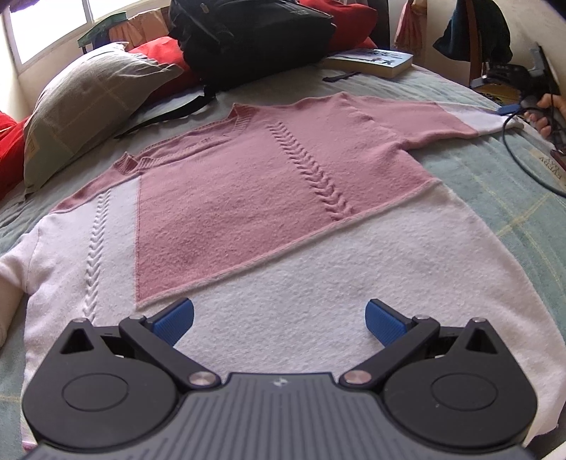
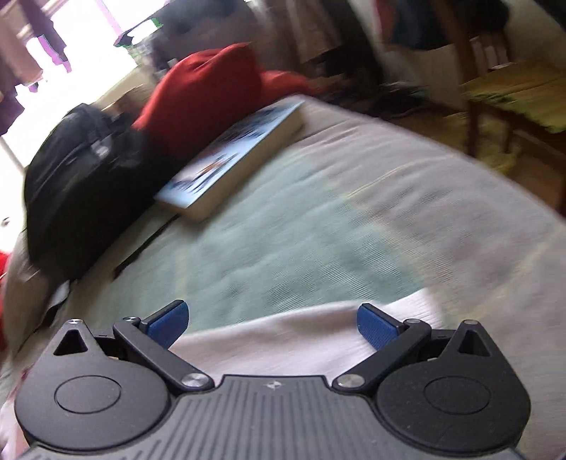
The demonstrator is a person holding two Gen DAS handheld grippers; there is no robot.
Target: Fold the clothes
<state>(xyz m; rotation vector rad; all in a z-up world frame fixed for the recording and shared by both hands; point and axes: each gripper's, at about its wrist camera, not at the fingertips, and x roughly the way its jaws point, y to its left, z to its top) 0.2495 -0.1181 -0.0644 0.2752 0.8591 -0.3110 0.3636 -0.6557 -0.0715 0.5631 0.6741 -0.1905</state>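
A pink and white knit sweater (image 1: 254, 198) lies spread flat on the bed, neckline toward the far left, one sleeve stretched out to the far right. My left gripper (image 1: 280, 322) hovers open over the sweater's white lower part, nothing between its blue pads. At the end of the far right sleeve, a blue pad of my right gripper (image 1: 506, 109) shows beside a hand (image 1: 546, 115). In the blurred right wrist view my right gripper (image 2: 272, 323) is open above the white sleeve cuff (image 2: 318, 336), which lies between and under the fingers without being pinched.
A grey-green pillow (image 1: 85, 106), a red cushion (image 1: 159, 53), a black backpack (image 1: 244, 32) and a book (image 1: 371, 60) sit along the far side of the green bedspread (image 1: 495, 184). A black cable (image 1: 520, 155) crosses the bed at right. A wooden chair (image 2: 513, 95) stands beyond the bed.
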